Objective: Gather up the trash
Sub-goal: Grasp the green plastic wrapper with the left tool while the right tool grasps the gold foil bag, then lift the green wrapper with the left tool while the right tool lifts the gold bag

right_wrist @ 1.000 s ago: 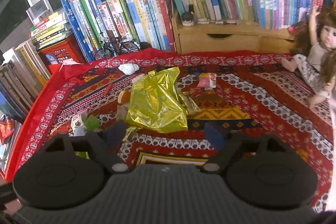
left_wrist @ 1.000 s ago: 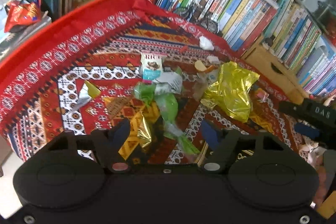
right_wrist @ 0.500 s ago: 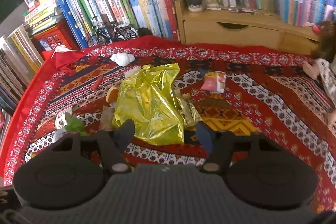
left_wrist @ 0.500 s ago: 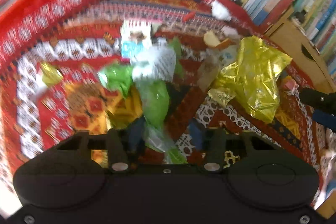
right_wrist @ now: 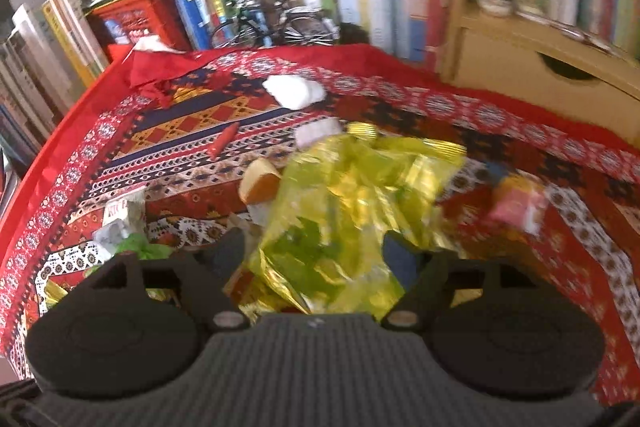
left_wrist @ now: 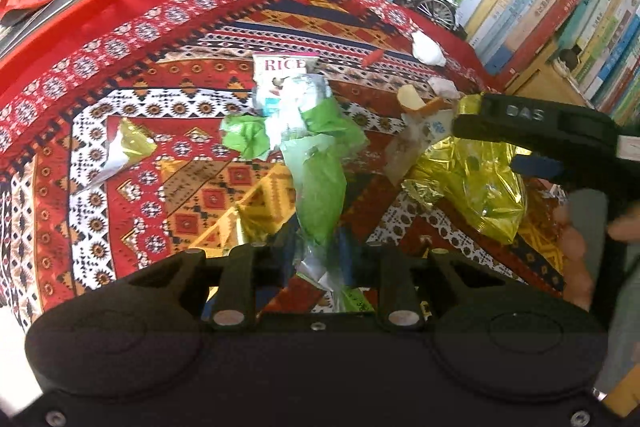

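Left gripper (left_wrist: 318, 259) closing on green wrapper (left_wrist: 320, 183), wide open a second ago. Right gripper (right_wrist: 316, 259) opening, now straddling yellow bag (right_wrist: 348, 211); bagging next, probably.

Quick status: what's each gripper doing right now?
Left gripper: fingers closing on the green wrapper, pinching its lower end.
Right gripper: fingers opening, astride the yellow foil bag, not gripping it.
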### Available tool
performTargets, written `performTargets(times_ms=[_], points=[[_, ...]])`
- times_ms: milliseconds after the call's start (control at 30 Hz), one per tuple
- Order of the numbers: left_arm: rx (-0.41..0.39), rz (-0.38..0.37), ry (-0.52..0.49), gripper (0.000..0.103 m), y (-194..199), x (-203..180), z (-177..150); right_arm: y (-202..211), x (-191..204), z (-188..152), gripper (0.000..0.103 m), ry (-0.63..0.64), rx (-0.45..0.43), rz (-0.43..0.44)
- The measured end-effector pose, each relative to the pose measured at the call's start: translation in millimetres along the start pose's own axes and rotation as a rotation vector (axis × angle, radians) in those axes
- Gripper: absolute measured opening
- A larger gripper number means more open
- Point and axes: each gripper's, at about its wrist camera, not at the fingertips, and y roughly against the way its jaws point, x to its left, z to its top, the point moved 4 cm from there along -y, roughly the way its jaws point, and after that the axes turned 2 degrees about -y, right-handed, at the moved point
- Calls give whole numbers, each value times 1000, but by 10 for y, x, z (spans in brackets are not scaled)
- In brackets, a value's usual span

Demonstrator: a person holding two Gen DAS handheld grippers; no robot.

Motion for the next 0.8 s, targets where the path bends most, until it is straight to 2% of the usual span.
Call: performTargets(times_ms=[67, 100, 167, 200, 267, 367, 467, 533, 800], points=[[-3, 11, 7, 22, 16, 44, -4, -94, 18, 9, 88, 4, 18, -10], [-5, 20, 5, 22, 23, 60, -8, -140, 15, 11, 83, -3, 37, -17], [-10, 28, 6, 22, 42, 90, -13, -192, -12, 3, 58, -28, 68, -20], [-14, 27, 8, 22, 55, 93, -18, -188, -26, -8, 55, -41, 72, -15], [-21, 23, 12, 22, 73, 102, -9, -129, -33, -38, 39, -37, 68, -5], [-31, 20, 4, 22, 98, 75, 7, -26, -61, -67, 25, -41, 58, -13], [-45, 9, -10, 22, 148, 22, 21, 115, -74, -88, 16, -38, 30, -17], [-53, 5, -21, 22, 190, -16, 21, 219, -76, -116, 14, -36, 12, -15], [-91, -10, -29, 22, 428, -74, -38, 606, -91, -278, 11, -43, 8, 26]])
